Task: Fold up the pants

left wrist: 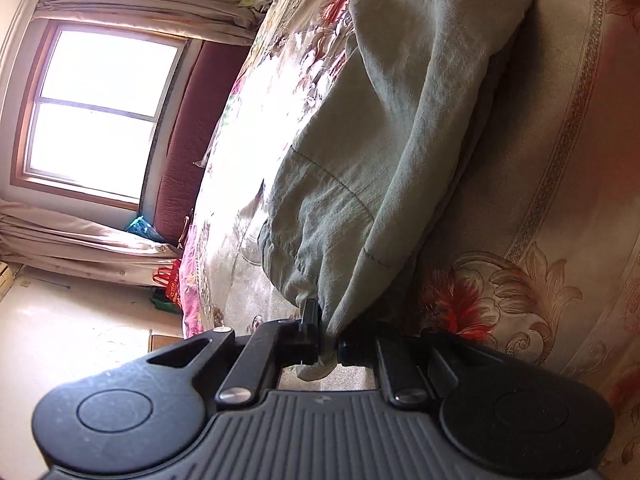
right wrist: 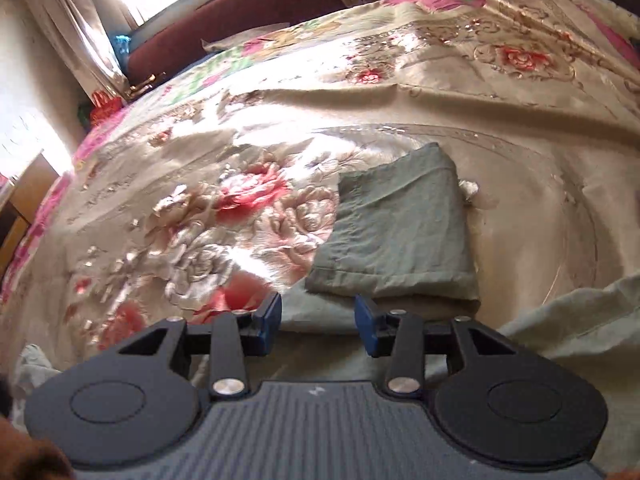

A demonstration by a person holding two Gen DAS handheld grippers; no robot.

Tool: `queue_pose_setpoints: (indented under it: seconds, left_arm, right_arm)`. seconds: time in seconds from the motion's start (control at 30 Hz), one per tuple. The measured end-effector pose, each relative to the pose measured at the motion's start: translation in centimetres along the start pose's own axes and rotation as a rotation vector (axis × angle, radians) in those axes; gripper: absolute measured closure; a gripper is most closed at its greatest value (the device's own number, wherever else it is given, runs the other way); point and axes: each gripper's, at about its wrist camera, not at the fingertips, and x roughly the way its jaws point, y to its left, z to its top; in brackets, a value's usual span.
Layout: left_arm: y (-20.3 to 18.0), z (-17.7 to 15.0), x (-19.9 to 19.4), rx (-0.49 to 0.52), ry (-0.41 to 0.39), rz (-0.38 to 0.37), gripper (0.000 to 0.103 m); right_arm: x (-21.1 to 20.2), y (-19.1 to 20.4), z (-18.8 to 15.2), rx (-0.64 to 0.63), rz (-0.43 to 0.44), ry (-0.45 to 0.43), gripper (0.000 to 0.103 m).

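Observation:
The pale grey-green pants (left wrist: 360, 152) lie on a floral bedspread (left wrist: 560, 200). In the left wrist view, which is tilted sideways, my left gripper (left wrist: 328, 340) is shut on the gathered waistband edge of the pants and holds it lifted. In the right wrist view a folded part of the pants (right wrist: 400, 228) lies flat on the bedspread (right wrist: 200, 200). My right gripper (right wrist: 318, 320) is open with blue pads, just short of the near edge of that fold, holding nothing. More pants cloth (right wrist: 568, 320) lies at the right.
A window (left wrist: 100, 108) with curtains and a dark red headboard (right wrist: 240, 20) are beyond the bed. Bags (left wrist: 168, 280) sit on the floor by the bed. A wooden cabinet (right wrist: 24, 200) stands at the left.

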Motion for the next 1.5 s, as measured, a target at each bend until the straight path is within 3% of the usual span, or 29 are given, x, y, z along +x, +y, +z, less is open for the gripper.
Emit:
queue_pose_setpoints:
  seconds: [0.07,0.17,0.23,0.5,0.63,0.67,0.77,0.93,1.03,1.1,1.13,1.2,1.3,1.43,1.5]
  left_arm:
    - [-0.6,-0.3,0.1,-0.001,0.0,0.002,0.075]
    - [-1.2,-1.0,-0.5,-0.006,0.0,-0.006,0.075]
    - [-1.1,-0.9,-0.3,-0.013,0.001,-0.011,0.075]
    - [-0.8,-0.6,-0.2,-0.042,0.02,-0.025,0.075]
    - [-0.7,-0.5,0.2,-0.052,0.025,-0.03,0.075]
    - [-0.6,-0.5,0.4,-0.062,0.028,-0.032,0.075]
    - [-0.4,-0.4,0.6,-0.073,0.032,-0.032,0.075]
    - [0.5,-0.4,0.3,-0.094,0.03,-0.022,0.075]
    - [0.7,-0.3,0.1,-0.109,0.025,-0.014,0.075]
    - [0.5,-0.2,-0.1,-0.115,0.017,-0.005,0.075]
    - [0.3,-0.1,-0.3,-0.119,0.014,-0.002,0.075]
    - [-0.3,0.2,-0.4,-0.11,0.006,0.002,0.075]
    - [-1.9,0.5,-0.1,-0.049,-0.018,0.021,0.075]
    - [-2.3,0.7,-0.2,-0.057,-0.03,0.015,0.075]
    - [-1.8,0.3,-0.3,-0.084,-0.024,0.012,0.075]
  right_arm:
    - [0.1,0.4,-0.7,-0.045,-0.03,0.004,0.062]
    - [-1.5,-0.6,-1.3,-0.021,-0.068,-0.071,0.062]
    - [-1.6,-1.2,-1.0,-0.081,-0.12,-0.1,0.061]
    - [1.3,3.6,-2.5,-0.63,-0.233,-0.076,0.062]
    - [3.0,4.2,-2.6,-0.735,-0.283,-0.082,0.065]
    - [3.4,4.0,-2.0,-0.71,-0.285,-0.081,0.067]
    - [3.4,1.9,0.8,-0.485,-0.201,-0.039,0.102]
    - [-4.4,-3.5,4.2,-0.134,-0.079,-0.193,0.102]
    - [-11.0,-7.9,4.2,0.035,-0.085,-0.309,0.102]
    - [-13.0,-9.6,3.8,0.089,-0.105,-0.343,0.102]
    - [-16.2,-12.8,2.6,0.182,-0.166,-0.393,0.102]
    - [-17.3,-15.6,1.3,0.231,-0.273,-0.389,0.102]
    - [-15.6,-19.0,-0.9,0.283,-0.429,-0.27,0.094]
    - [-14.0,-18.6,-5.1,0.214,-0.506,-0.162,0.094]
    - [-13.9,-17.9,-5.8,0.178,-0.528,-0.152,0.094]
